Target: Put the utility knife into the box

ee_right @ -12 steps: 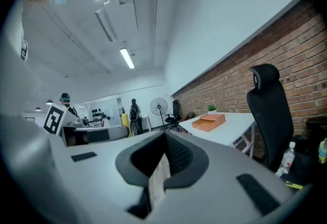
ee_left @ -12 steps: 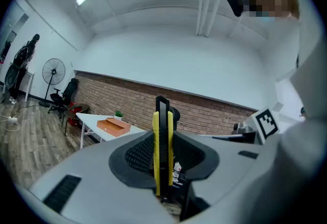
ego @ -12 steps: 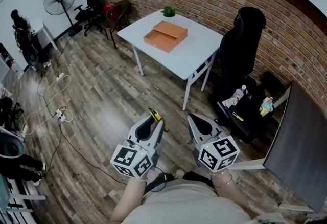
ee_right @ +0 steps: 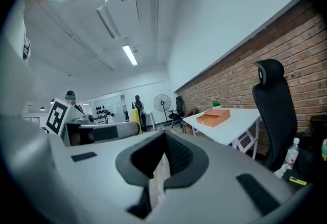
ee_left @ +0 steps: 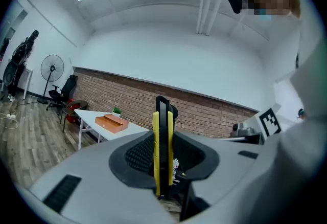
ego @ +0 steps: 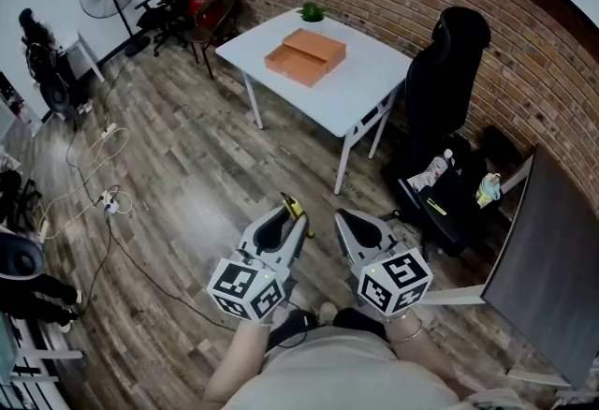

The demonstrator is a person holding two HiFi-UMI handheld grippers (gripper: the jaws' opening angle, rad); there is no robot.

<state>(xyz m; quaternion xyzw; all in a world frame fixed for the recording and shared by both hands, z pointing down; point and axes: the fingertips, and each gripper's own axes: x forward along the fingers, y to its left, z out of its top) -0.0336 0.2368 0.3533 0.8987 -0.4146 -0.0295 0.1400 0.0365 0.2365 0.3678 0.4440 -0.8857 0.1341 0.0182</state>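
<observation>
Left gripper (ego: 292,219): clamped on the yellow-and-black utility knife (ee_left: 163,141), which stands on edge, its lower end buried between the pads.
Knife from above: only a yellow tip shows.
Right gripper (ego: 348,219): jaws drawn together, nothing in them.
Box (ego: 306,57): orange, on the white table (ego: 365,95), well apart from both grippers; its inside is too small to make out.

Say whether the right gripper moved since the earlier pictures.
Yes, slightly: the right gripper edged forward; in its view the black office chair looms larger, further right.
</observation>
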